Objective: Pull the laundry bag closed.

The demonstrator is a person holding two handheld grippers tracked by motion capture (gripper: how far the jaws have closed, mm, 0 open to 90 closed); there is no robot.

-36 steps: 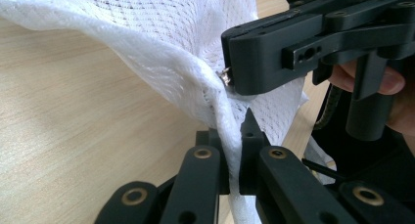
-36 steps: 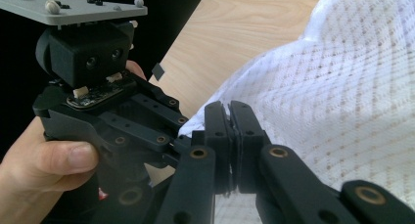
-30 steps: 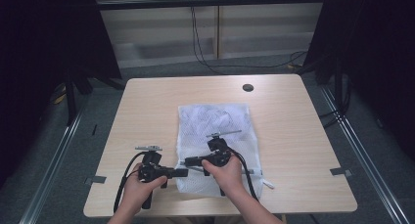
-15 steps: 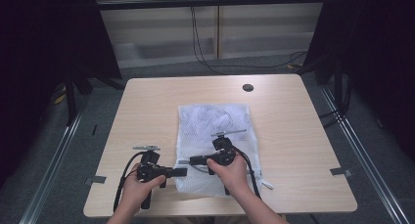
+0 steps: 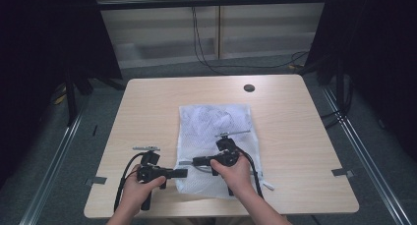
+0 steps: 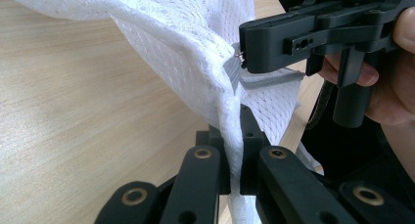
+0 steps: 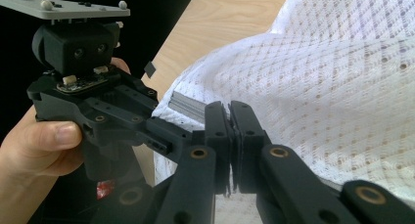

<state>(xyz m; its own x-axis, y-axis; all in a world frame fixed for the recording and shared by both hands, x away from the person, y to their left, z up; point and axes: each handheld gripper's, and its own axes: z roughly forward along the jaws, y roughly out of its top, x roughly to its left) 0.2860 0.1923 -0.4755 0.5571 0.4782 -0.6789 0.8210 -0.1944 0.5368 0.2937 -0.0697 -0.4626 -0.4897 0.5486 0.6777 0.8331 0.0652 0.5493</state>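
Mesh laundry bag (image 5: 216, 131), white w/ grey zipper tape (image 6: 254, 82), lies flat near the middle of the light wood table (image 5: 147, 107), long side running away from the person, near end close to the table's front edge. Its near-left corner is lifted off the wood, as the left gripper view shows.

Left gripper (image 6: 234, 150) has its jaws pressed together on a fold of the bag's white edge, mesh rising between the pads. Right gripper (image 7: 230, 136) is likewise clamped, pinching at the zipper's end: in the left gripper view its jaw tips meet the small metal zipper pull (image 6: 240, 57) where the grey tape starts. Both tools sit just beside each other at the bag's near-left corner, tips pointed toward one another.

In the high view, left hand (image 5: 140, 188) holds its tool at the bag's left edge; right hand (image 5: 236, 173) rests over the bag's lower part, cable trailing back. A small dark round disc (image 5: 249, 88) sits on the table's far side, well apart from the bag. Grey floor and dark curtains surround the table.
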